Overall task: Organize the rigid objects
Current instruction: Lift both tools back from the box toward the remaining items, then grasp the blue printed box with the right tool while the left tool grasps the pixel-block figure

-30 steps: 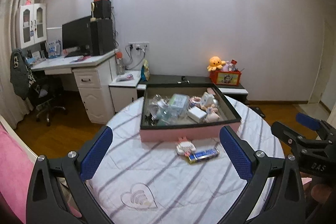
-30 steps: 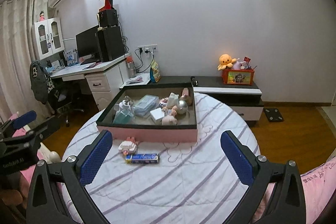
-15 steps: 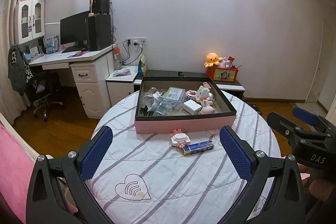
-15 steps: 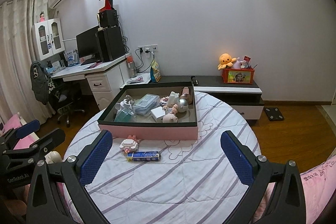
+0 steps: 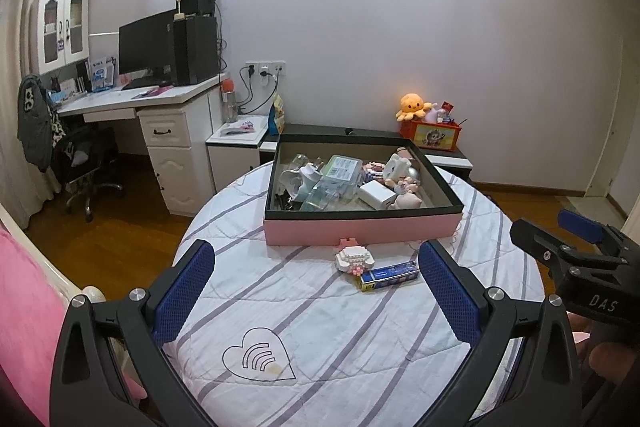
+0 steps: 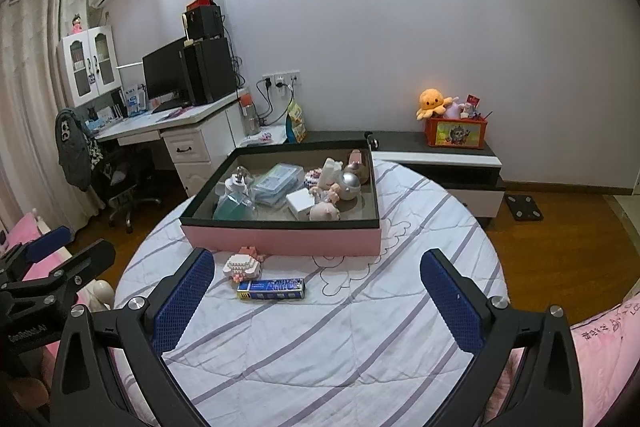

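Observation:
A pink box with a black rim (image 5: 360,227) (image 6: 280,241) stands on the round striped table (image 5: 340,339) (image 6: 320,339) and holds several small items. In front of it lie a white and pink brick toy (image 5: 355,259) (image 6: 243,265) and a blue box (image 5: 389,274) (image 6: 271,288). My left gripper (image 5: 316,291) is open and empty, short of the two items. My right gripper (image 6: 316,295) is open and empty, also short of them. Each gripper shows at the edge of the other's view (image 5: 576,251) (image 6: 48,267).
A white desk with a monitor (image 5: 148,47) and an office chair (image 5: 88,163) stand at the left. A low cabinet (image 6: 436,163) with an orange plush and a red box (image 6: 456,129) stands behind the table. Pink bedding (image 5: 24,307) lies at the sides.
Both views have shifted slightly, so the box and the two items sit a little lower and closer. Both grippers stay open and empty.

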`<state>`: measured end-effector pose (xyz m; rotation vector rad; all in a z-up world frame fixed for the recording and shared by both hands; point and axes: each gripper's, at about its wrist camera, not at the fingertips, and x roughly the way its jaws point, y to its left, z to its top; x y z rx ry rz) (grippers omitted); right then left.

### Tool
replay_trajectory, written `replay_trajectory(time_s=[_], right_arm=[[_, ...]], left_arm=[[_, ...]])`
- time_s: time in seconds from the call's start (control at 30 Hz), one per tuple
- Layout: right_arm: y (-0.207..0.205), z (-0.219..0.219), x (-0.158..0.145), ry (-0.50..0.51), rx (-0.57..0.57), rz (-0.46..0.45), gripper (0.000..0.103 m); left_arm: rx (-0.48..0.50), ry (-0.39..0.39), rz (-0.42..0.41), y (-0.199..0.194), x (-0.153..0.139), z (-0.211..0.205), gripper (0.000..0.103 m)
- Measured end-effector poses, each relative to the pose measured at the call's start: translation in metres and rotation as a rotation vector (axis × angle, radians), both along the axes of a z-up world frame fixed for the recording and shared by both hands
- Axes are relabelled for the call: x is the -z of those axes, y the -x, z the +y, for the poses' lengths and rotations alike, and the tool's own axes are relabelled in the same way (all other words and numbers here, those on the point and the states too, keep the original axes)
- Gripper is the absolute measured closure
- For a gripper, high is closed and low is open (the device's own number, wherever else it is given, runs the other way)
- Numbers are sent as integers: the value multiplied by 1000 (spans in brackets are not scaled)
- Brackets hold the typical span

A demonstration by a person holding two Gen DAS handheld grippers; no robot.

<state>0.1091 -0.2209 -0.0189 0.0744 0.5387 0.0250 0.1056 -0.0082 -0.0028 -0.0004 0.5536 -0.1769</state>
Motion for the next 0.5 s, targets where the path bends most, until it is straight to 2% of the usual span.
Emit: replay_trajectory(time_s=[0.2,0.5], right_arm=[[-23,5,23,-2,-16,76,0],[-75,24,79,2,-74,244,0]], left_arm=[[-19,0,41,-16,15,4,0],[-38,-10,137,-53,54,11,0]])
